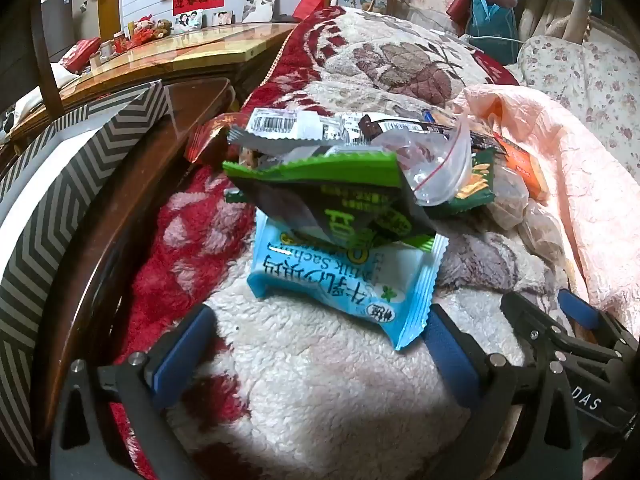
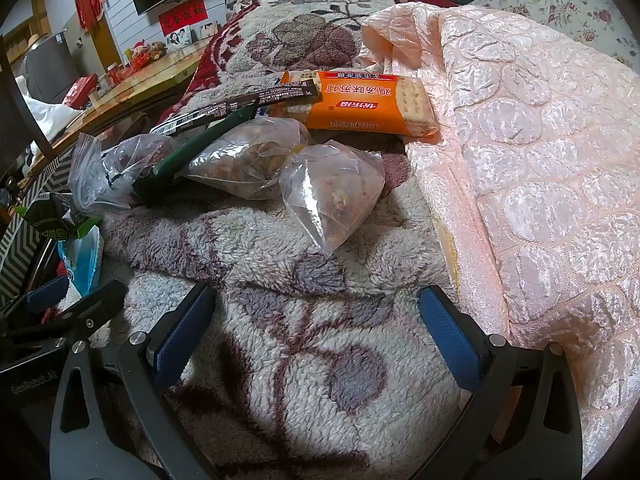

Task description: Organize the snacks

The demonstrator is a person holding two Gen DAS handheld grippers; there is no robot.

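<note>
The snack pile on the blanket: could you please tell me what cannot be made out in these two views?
- Left wrist view: the blue packet is partly covered by the green packet.
- Left wrist view: the striped box is cut off by the left edge.
- Right wrist view: the clear bag blurs its contents.

The green packet [image 1: 320, 196] covers the blue packet's [image 1: 344, 280] top; contents of the clear bag [image 2: 332, 192] look like nuts, perhaps; the striped box [image 1: 60, 208] runs off-frame.

bare blanket [image 2: 304, 360] ahead; snack pile [image 1: 340, 184] blocks beyond.
</note>
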